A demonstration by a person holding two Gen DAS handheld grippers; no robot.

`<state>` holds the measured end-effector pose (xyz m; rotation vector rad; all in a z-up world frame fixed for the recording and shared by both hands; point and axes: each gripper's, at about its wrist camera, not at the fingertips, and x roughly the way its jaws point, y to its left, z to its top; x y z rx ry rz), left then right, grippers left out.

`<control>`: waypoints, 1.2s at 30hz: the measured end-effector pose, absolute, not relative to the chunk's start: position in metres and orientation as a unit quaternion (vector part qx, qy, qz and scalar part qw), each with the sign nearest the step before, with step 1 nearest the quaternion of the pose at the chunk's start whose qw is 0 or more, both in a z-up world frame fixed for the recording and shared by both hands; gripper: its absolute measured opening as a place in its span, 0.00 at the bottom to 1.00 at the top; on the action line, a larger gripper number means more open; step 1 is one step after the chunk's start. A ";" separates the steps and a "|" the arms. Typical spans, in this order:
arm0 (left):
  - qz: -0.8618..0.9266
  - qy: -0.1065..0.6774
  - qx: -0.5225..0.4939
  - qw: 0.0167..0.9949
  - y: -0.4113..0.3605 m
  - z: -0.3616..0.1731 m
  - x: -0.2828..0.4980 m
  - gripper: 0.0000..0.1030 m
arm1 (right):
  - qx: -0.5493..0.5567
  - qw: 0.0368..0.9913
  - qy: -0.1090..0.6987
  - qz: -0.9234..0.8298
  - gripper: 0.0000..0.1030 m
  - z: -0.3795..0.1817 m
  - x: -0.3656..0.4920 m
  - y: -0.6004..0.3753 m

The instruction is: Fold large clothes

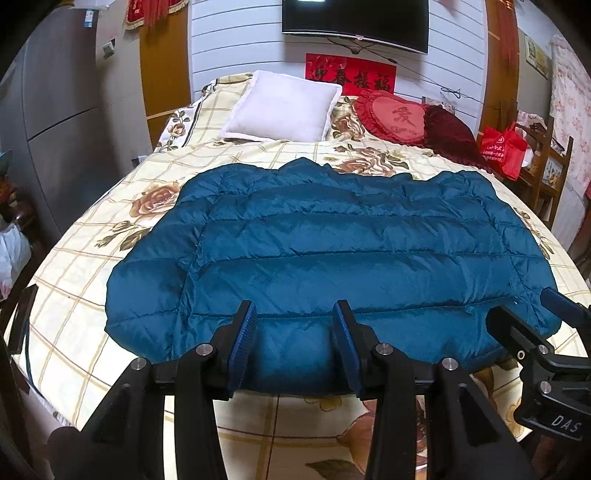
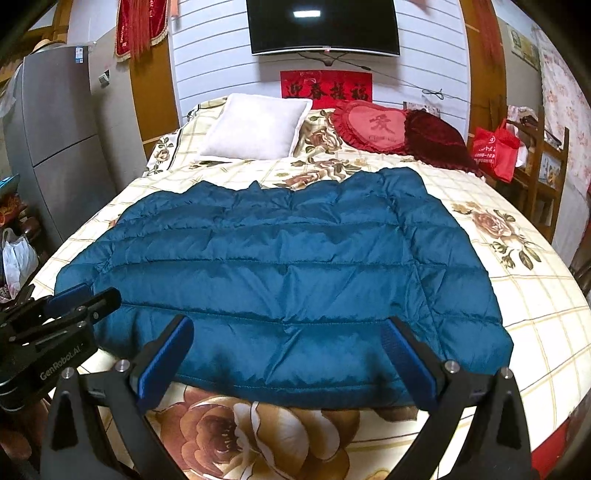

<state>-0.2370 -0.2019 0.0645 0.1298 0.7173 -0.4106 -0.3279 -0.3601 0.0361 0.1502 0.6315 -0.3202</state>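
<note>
We see a teal-blue quilted jacket (image 1: 332, 243) stitched in horizontal bands. Under it, the bedspread (image 1: 92, 266) is cream with a tan grid and large brown roses with green leaves. At the head of the bed we find a plain white pillow (image 1: 280, 107), a red heart-shaped cushion (image 1: 395, 116) with a darker red character, and a dark maroon cushion (image 1: 450, 129). The left gripper (image 1: 295, 332) and right gripper (image 2: 288, 343) are black with blue pads. On the white panelled wall (image 1: 236, 44) hangs a red banner (image 1: 351, 74) with black characters, below a black television (image 1: 354, 16). A red bag (image 1: 502, 147) carries white print.
</note>
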 end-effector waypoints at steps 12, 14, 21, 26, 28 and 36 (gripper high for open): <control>-0.197 0.350 0.068 0.913 -0.204 0.062 -0.238 0.24 | 0.081 0.932 0.320 -0.151 1.00 0.030 -0.325 -0.361; -0.199 0.349 0.069 0.913 -0.204 0.062 -0.238 0.24 | 0.080 0.931 0.321 -0.152 1.00 0.030 -0.325 -0.361; -0.200 0.350 0.069 0.913 -0.204 0.061 -0.238 0.24 | 0.077 0.930 0.326 -0.149 1.00 0.028 -0.321 -0.359; -0.200 0.352 0.068 0.912 -0.204 0.061 -0.237 0.24 | 0.080 0.929 0.330 -0.146 1.00 0.026 -0.319 -0.359; -0.199 0.353 0.069 0.912 -0.204 0.061 -0.237 0.24 | 0.081 0.929 0.330 -0.145 1.00 0.026 -0.318 -0.359; -0.200 0.351 0.072 0.912 -0.206 0.060 -0.237 0.24 | 0.082 0.929 0.332 -0.144 1.00 0.024 -0.317 -0.359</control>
